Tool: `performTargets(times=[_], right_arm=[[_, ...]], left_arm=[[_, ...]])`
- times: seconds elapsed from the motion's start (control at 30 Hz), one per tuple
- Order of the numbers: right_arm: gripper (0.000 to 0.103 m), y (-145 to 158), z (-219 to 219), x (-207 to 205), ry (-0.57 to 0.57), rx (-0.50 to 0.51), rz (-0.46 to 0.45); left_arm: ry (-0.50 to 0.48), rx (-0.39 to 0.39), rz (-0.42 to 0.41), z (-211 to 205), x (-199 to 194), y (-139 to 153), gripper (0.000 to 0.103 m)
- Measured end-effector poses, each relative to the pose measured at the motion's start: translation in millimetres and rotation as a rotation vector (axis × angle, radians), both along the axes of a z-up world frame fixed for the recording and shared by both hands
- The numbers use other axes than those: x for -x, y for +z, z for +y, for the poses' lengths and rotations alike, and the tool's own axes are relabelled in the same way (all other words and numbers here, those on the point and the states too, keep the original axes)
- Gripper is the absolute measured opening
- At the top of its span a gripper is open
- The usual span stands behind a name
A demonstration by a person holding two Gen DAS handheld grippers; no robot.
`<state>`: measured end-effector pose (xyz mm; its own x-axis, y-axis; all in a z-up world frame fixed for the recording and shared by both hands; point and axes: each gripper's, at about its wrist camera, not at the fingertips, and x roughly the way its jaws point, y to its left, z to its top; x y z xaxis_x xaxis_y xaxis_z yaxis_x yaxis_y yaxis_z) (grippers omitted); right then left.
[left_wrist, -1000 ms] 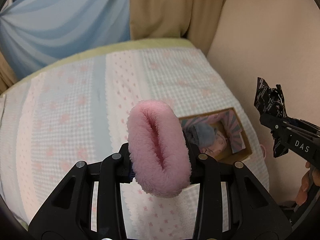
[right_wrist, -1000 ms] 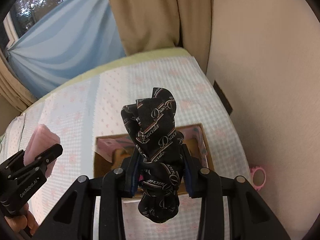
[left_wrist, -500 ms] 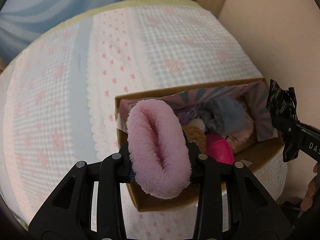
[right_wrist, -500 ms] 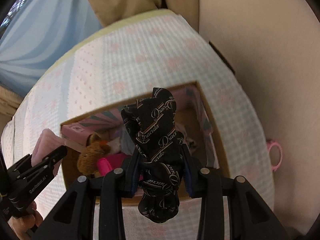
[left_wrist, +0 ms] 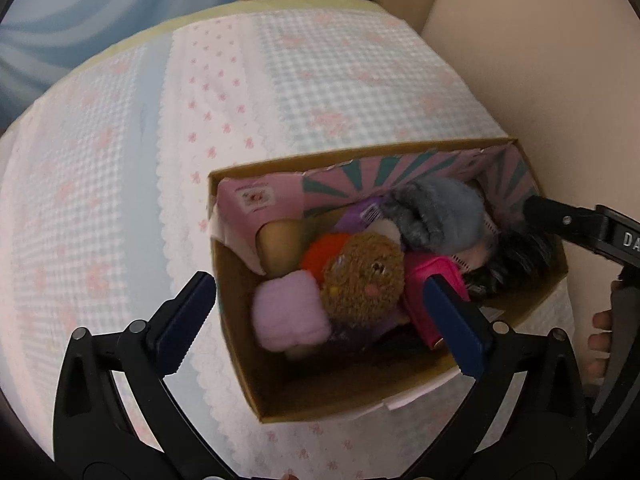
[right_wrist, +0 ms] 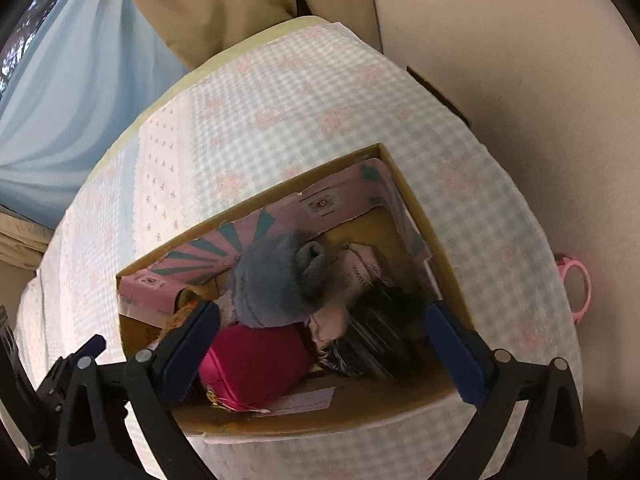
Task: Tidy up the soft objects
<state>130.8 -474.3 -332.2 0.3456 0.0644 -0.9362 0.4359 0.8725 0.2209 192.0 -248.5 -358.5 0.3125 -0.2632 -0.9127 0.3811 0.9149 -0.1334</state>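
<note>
A cardboard box (left_wrist: 256, 376) with a pink lining stands on the bed; it also shows in the right wrist view (right_wrist: 344, 412). My left gripper (left_wrist: 320, 326) is open above it. The pink fluffy item (left_wrist: 290, 316) lies inside beside a brown plush face (left_wrist: 362, 278), a grey fluffy item (left_wrist: 436, 216) and a magenta item (left_wrist: 434, 276). My right gripper (right_wrist: 322, 350) is open over the box. The black printed cloth (right_wrist: 376, 340) lies inside to the right of the grey fluffy item (right_wrist: 276, 280) and magenta item (right_wrist: 256, 360).
The bed has a pale checked cover (left_wrist: 120, 160) with pink flowers. A beige wall (left_wrist: 560, 80) runs along its right side. Blue and tan curtains (right_wrist: 80, 60) hang at the far end. A pink ring-shaped object (right_wrist: 576, 284) lies at the bed's right edge.
Both grippers moved down over the box and opened. The pink fluffy item left the left gripper and the black cloth left the right gripper; both now lie in the box.
</note>
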Motion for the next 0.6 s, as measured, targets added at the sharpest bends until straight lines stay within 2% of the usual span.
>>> performTargets(times=[0.33,0.6], right_arm=[[0.102,8.4,2.0,8.0,0.021,0.018,0.000],[0.102,46.3,16.3,15.9,0.080,0.044,-0.053]], left_arm=[[0.039,-0.026,0.007,13.8,12.7,5.8,0.103],[0.043,-0.039,-0.058,16.7,22.0,38.7,0.103]])
